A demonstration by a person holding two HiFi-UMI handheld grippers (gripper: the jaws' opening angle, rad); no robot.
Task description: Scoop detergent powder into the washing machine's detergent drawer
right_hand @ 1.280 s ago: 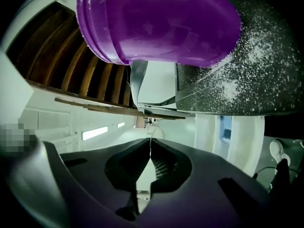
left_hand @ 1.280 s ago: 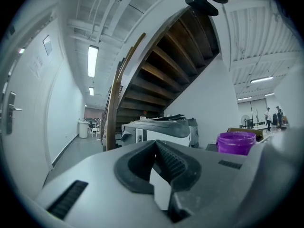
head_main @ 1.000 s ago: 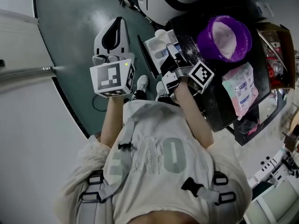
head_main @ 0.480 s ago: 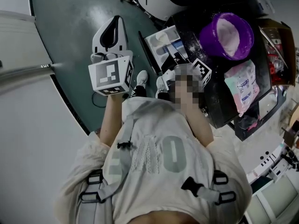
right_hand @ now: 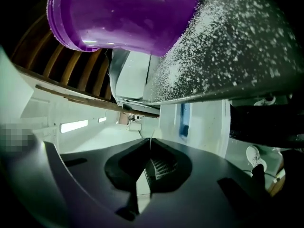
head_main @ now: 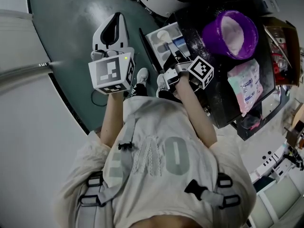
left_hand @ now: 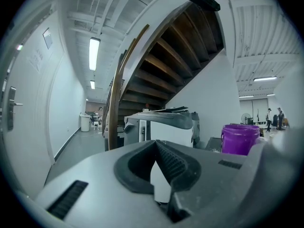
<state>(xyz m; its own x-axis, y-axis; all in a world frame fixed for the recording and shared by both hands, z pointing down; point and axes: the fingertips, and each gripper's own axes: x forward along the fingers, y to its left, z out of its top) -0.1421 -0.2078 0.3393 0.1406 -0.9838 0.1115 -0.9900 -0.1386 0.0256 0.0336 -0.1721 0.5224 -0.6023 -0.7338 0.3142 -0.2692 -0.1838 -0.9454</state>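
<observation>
Nudged right gripper (right_hand: pixel 150 146) slightly left toward detergent drawer (head_main: pixel 153 38), jaws together on nothing like left gripper's (left_hand: pixel 155 144), so no powder scooped yet.

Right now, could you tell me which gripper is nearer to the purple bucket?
Right. The right gripper is at the detergent drawer, just left of the purple bucket; the left gripper hangs farther left, over the floor.

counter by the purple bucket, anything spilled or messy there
Yes. White powder is scattered in specks across the dark counter beside the purple bucket, outside it rather than in it. The head view shows the same dusting. It looks like spilled detergent.
</observation>
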